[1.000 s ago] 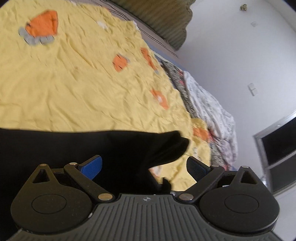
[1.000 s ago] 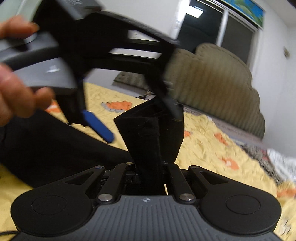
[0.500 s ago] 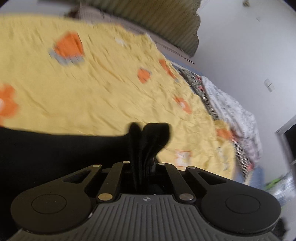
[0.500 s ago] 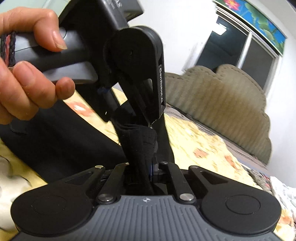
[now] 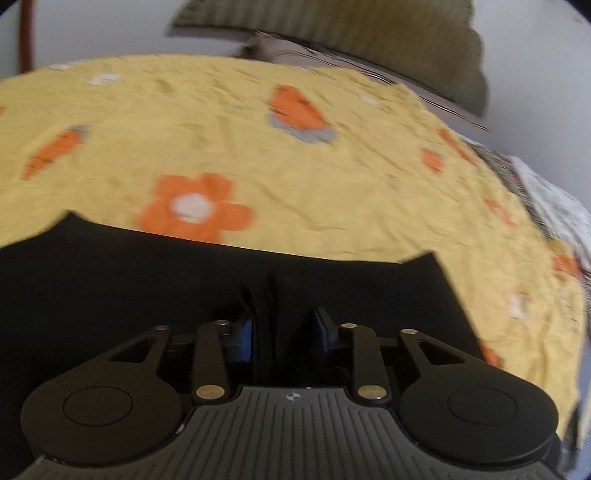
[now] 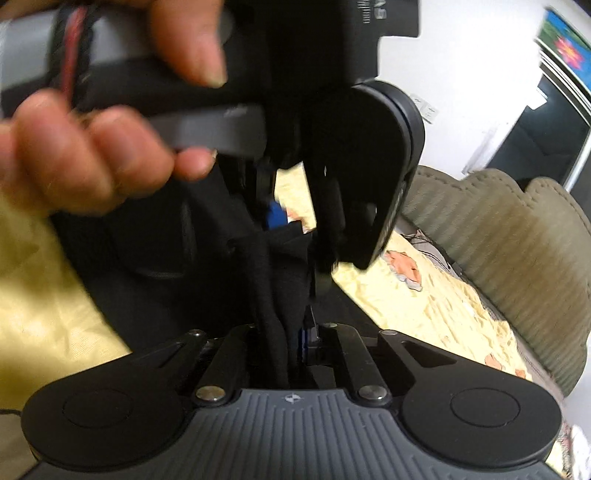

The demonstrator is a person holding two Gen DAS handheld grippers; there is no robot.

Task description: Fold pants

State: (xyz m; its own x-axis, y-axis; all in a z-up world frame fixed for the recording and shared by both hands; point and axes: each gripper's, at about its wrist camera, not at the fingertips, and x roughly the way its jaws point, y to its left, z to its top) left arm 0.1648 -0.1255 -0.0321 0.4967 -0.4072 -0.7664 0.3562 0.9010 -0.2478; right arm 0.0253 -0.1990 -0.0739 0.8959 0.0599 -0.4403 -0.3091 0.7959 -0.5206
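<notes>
The black pants (image 5: pixel 147 295) lie spread over a yellow bedspread (image 5: pixel 295 166) printed with orange flowers and carrots, covering its near part in the left wrist view. Beyond the spread stands an olive ribbed headboard (image 5: pixel 406 40) against a white wall (image 5: pixel 110 26), and at the right edge of the bed a strip of patterned black-and-white bedding (image 5: pixel 554 199) shows.

The left gripper (image 5: pixel 284 332) points down at the cloth; its jaws are opening, with a gathered ridge of the pants standing between the blue pads (image 5: pixel 245 338), which no longer press on it.

In the right wrist view the right gripper (image 6: pixel 291 339) has its jaws narrow, clamped on a bunched fold of the pants (image 6: pixel 273 295) that rises straight up from them. Right in front of it, filling most of the upper picture, is the left gripper's body, held by the person's left hand (image 6: pixel 92 147), whose fingers wrap the grey handle. This blocks most of the bed from sight. To the right the headboard (image 6: pixel 517 240) and a dark window (image 6: pixel 546 122) can be seen, with a colourful strip above the window.

There is lettering on the left gripper's side and top, but it is too blurred to read
</notes>
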